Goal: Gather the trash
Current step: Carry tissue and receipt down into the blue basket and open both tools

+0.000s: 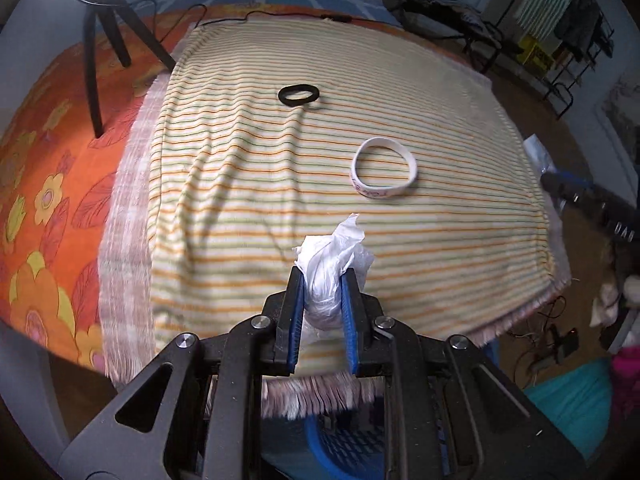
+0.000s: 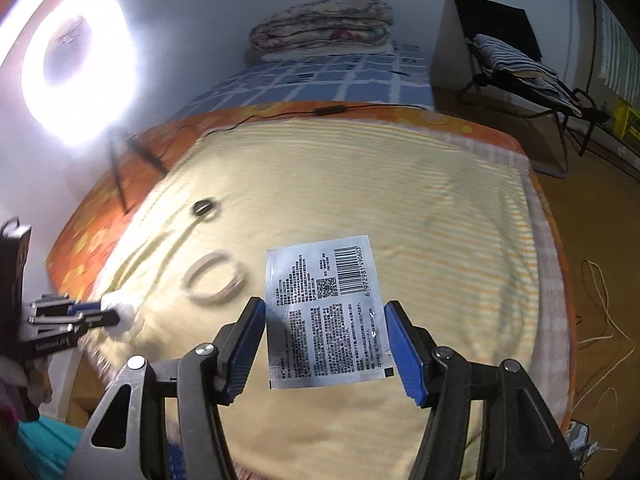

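My left gripper is shut on a crumpled white plastic wad and holds it over the near edge of the striped cloth. It also shows in the right wrist view, with the wad at its tip. My right gripper holds a flat silver printed sachet by its two side edges, above the cloth. A white wristband and a black hair tie lie on the cloth.
A blue basket sits below the left gripper at the bed's foot. A ring light on a tripod stands on the orange sheet at left. A cable crosses the bed. A folding chair stands at right.
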